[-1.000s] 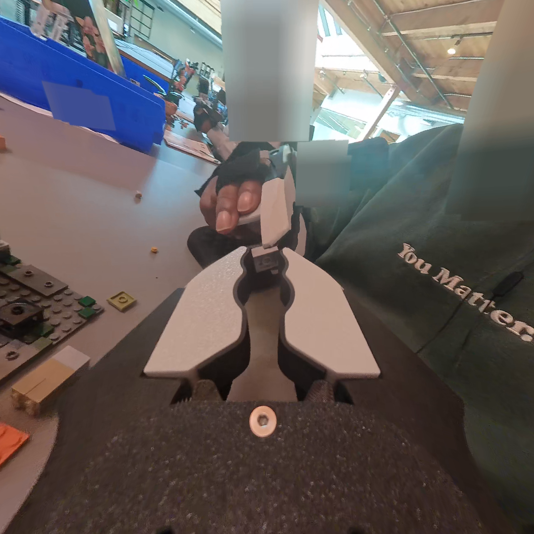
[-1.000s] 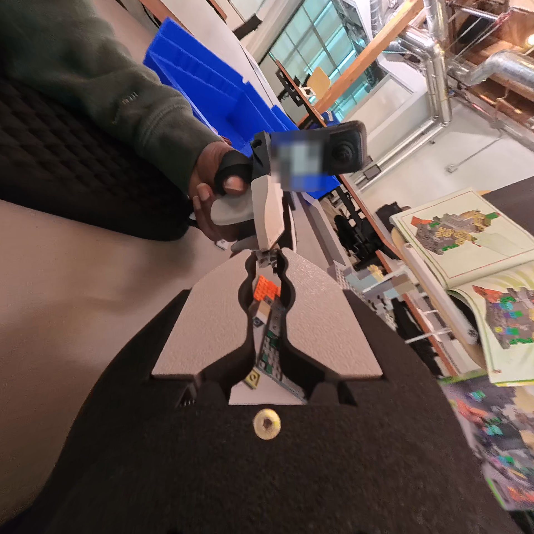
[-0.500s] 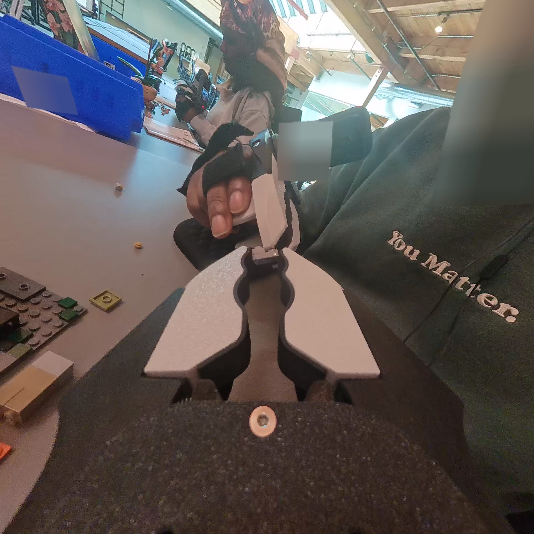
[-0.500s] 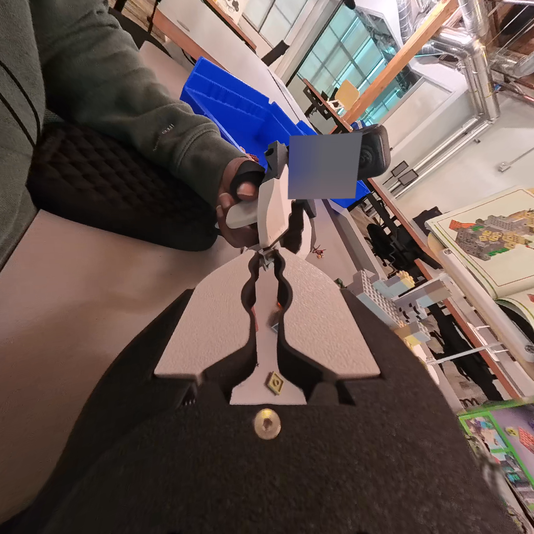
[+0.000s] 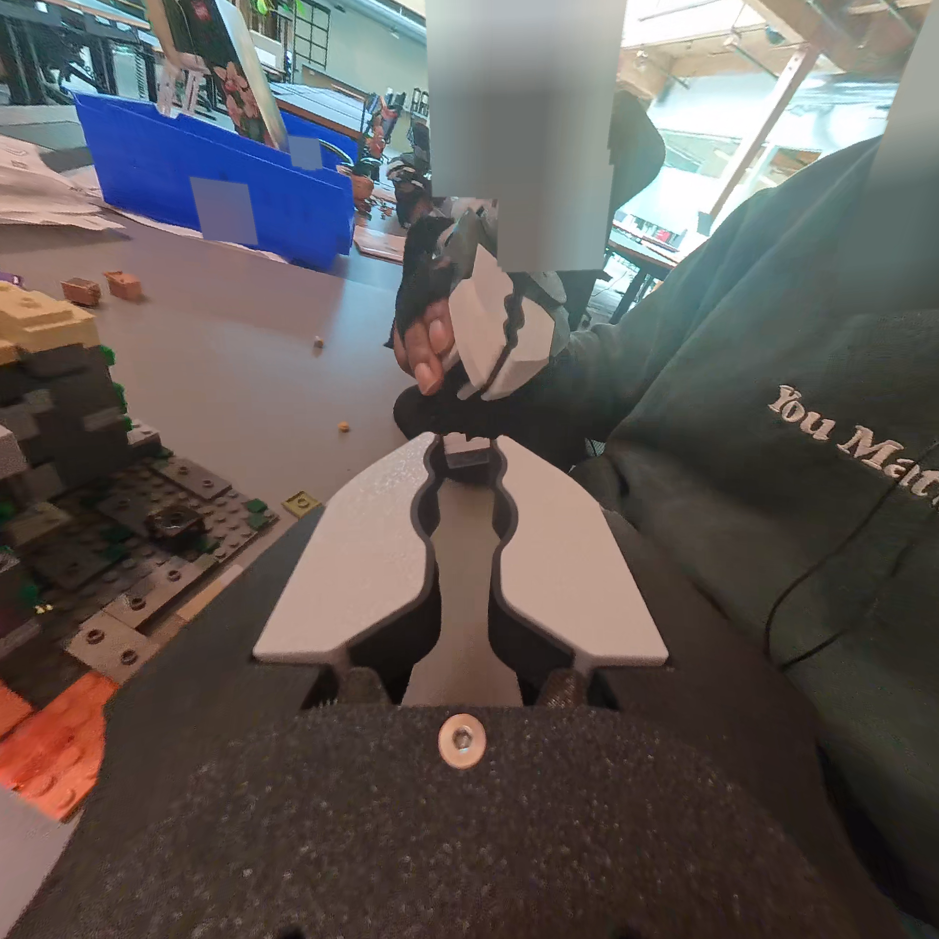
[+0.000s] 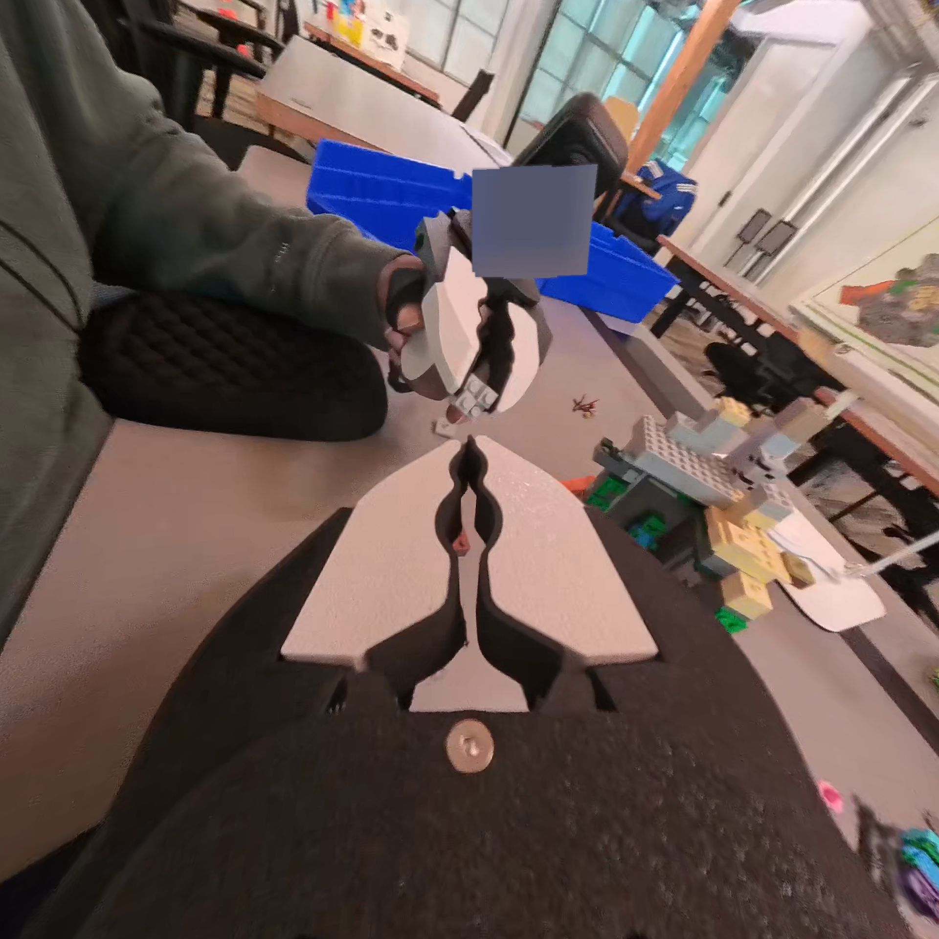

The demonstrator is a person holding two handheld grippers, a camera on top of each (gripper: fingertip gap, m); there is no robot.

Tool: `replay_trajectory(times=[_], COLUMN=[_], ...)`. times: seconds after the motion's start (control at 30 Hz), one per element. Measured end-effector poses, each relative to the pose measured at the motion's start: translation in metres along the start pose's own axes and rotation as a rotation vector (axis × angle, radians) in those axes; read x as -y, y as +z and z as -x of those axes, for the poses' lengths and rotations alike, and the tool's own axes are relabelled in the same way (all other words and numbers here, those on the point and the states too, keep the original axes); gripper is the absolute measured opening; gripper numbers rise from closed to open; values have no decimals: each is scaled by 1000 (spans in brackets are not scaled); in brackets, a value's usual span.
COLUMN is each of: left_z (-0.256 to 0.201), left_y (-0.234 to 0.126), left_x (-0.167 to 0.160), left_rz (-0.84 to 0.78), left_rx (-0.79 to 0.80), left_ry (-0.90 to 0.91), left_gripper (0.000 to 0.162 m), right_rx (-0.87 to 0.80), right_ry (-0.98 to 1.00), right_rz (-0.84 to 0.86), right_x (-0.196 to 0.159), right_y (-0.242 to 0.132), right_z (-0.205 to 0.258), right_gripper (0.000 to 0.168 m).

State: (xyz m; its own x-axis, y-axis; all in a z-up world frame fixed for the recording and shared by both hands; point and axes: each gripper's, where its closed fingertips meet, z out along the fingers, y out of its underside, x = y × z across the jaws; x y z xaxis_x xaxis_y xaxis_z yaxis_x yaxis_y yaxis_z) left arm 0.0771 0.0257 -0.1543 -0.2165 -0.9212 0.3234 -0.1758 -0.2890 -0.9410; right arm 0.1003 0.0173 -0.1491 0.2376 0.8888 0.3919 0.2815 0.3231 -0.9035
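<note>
A plain grey tabletop [image 5: 228,366] carries a brick model [image 5: 76,482] on studded grey plates at its left side, with an orange plate [image 5: 51,737] at the near edge. A small yellow-green tile [image 5: 302,503] lies just beside the model, two brown bricks [image 5: 101,287] and a few tiny loose pieces lie farther off, and a blue bin [image 5: 218,193] stands at the far edge beside loose papers [image 5: 40,198]. In the right wrist view a black padded cushion [image 6: 228,366] rests on the tabletop under a sleeve.

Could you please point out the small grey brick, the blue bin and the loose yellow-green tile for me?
small grey brick [image 5: 465,456], left wrist view, its near face between the tong tips.
blue bin [image 5: 152,167], left wrist view, its front wall.
yellow-green tile [image 5: 302,503], left wrist view, its top.
</note>
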Motion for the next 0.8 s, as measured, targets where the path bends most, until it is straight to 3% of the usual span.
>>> replay_trajectory(times=[0.13, 0.23, 0.6, 0.8], left_z=[-1, -4, -9, -13], left_y=[9, 14, 19, 20], left_x=[-6, -9, -19, -22], left_rz=[38, 50, 98, 130], left_rx=[11, -6, -64, -69], left_ry=[21, 17, -56, -7], left_gripper=[16, 16, 16, 17], right_rx=[-37, -37, 2, 94], right_ry=[-68, -124, -275, -120], right_rz=[35, 49, 110, 109], right_x=[-3, -4, -11, -10], right_y=[10, 16, 22, 20], right_z=[4, 10, 24, 29], right_gripper=[1, 11, 9, 8])
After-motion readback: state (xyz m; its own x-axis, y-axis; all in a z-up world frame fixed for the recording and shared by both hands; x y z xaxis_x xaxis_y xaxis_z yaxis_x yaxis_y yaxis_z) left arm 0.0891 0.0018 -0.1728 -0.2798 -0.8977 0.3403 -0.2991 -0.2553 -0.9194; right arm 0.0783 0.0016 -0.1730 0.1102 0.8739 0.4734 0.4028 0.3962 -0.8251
